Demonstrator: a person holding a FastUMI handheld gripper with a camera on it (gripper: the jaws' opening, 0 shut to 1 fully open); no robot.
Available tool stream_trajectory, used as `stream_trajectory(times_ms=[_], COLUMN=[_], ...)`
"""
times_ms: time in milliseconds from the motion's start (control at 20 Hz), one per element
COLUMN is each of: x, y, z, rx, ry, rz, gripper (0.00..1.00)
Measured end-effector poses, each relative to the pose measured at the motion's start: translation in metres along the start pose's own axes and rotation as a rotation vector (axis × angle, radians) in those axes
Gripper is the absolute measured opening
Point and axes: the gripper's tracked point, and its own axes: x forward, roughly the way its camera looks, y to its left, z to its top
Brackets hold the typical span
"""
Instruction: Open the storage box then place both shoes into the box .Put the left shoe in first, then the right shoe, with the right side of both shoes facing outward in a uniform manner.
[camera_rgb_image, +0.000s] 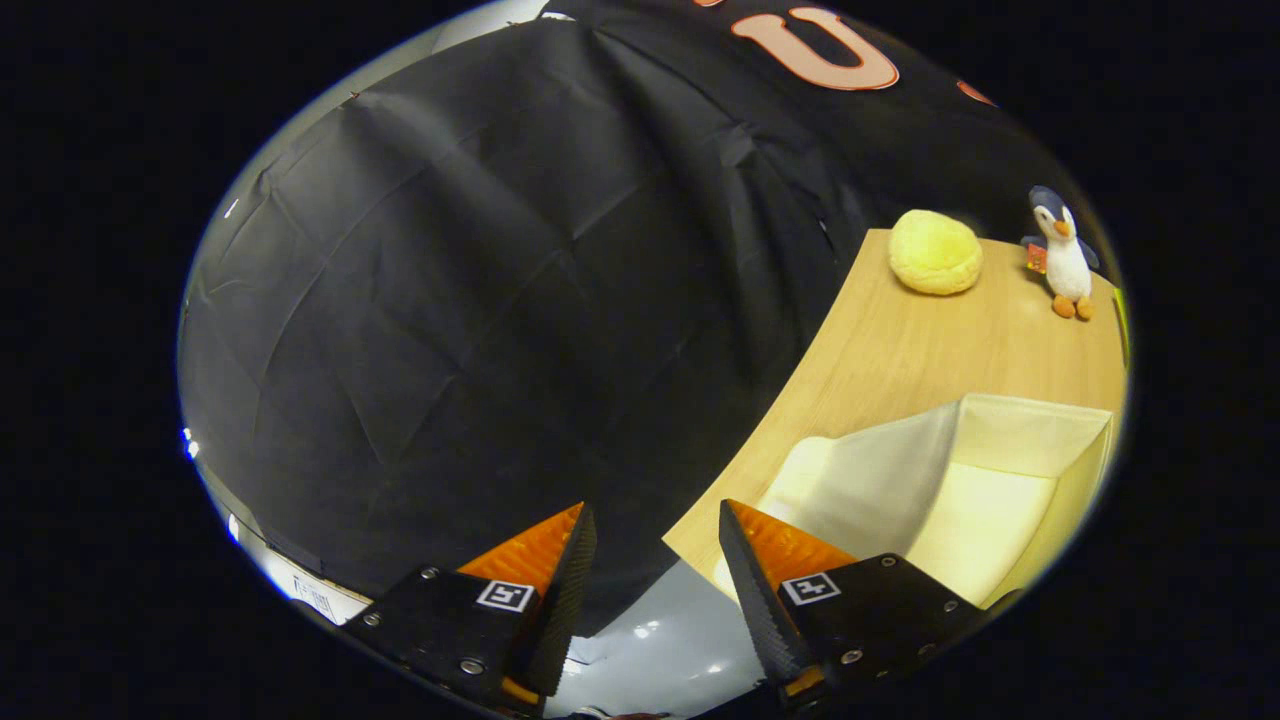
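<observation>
Two fingers (655, 520) stand apart with nothing between them. At about two o'clock from them, one box (1010, 440) sits open on the table (880, 350). Beyond the box, at one o'clock, are one yellow ball (935, 252) and one toy penguin (1062, 255), near each other but not touching.

Gripper view tilted, facing the booth wall (480, 300), table (900, 370) beside
</observation>
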Motion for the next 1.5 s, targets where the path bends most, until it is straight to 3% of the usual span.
stream_trajectory(times_ms=[500, 850, 950, 1350, 1500], x=[-0.141, -0.225, -0.244, -0.236, -0.229], y=[-0.202, -0.317, -0.343, -0.395, -0.408], z=[-0.018, -0.084, -0.121, -0.193, -0.201], rx=[-0.076, 0.024, 0.043, 0.104, 0.085], ry=[-0.099, -0.083, -0.045, 0.091, 0.119], rz=[-0.380, -0.638, -0.705, -0.760, -0.780], gripper=[0.91, 0.92, 0.92, 0.82, 0.72])
